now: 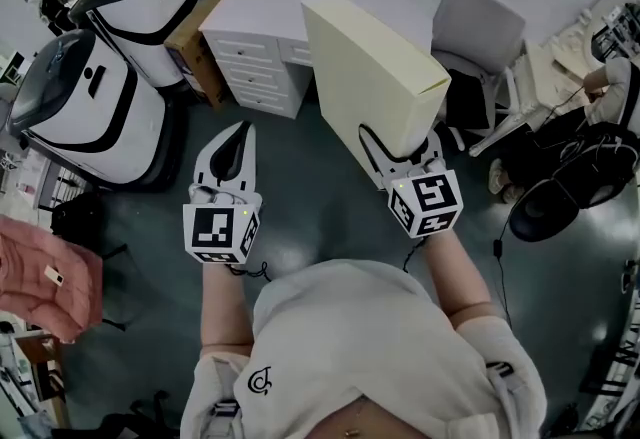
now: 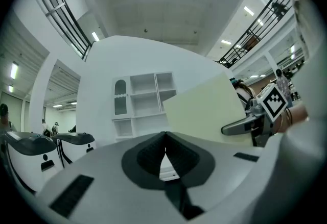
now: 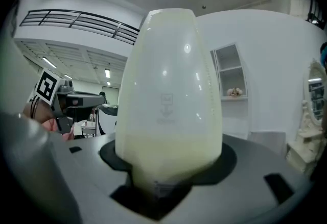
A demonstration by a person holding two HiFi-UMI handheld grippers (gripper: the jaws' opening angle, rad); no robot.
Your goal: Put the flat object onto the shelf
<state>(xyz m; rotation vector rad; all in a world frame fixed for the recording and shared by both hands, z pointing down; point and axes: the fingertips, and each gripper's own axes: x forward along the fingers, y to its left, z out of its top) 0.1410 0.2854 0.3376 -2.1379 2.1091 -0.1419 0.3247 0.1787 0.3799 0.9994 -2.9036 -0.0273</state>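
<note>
Currently the flat box stands clamped between the right tongs; left tongs closed.

Plain white short-sleeve tee, tiny black logo. Left claw and right claw: white shells, black inside.

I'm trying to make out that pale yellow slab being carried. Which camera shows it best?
The head view: the whole flat box shows, held in the right gripper. The left gripper view catches only one face; the right gripper view sees it too close, bulged.
</note>
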